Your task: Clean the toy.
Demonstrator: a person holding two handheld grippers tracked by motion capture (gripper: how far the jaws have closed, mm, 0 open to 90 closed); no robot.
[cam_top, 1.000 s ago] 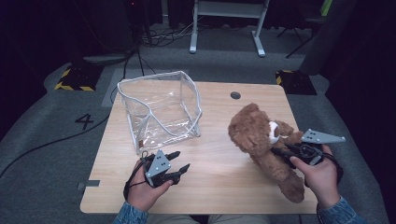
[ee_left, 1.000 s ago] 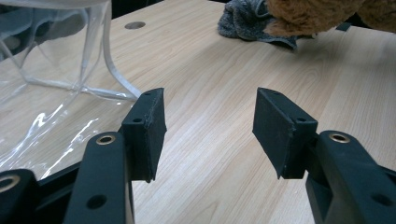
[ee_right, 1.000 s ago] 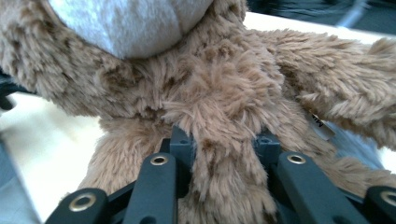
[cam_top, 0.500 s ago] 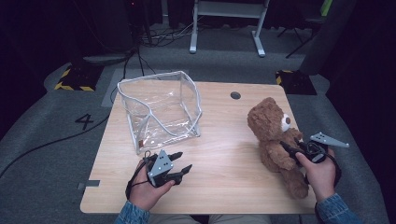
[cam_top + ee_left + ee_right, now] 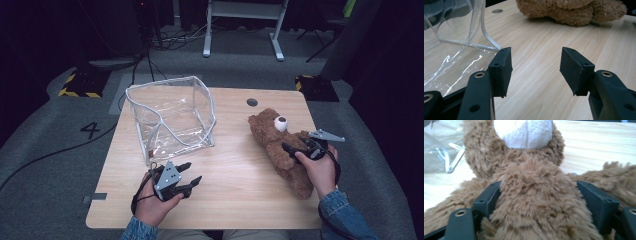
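One teddy bear [image 5: 280, 142], one clear plastic bag [image 5: 170, 117], one table [image 5: 235, 185], two tongs

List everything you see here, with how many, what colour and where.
Teddy bear: one, brown with white muzzle, lying on the table's right side.
Plastic bag: one, clear with white edging, standing open at the table's left rear.
Table: one, light wood, centre.
Desk frame: one, white, on the floor behind.
Left hand-held gripper: one, black, jaws open over bare table near the bag.
Right hand-held gripper: one, black, jaws just opened, bear's body between them.
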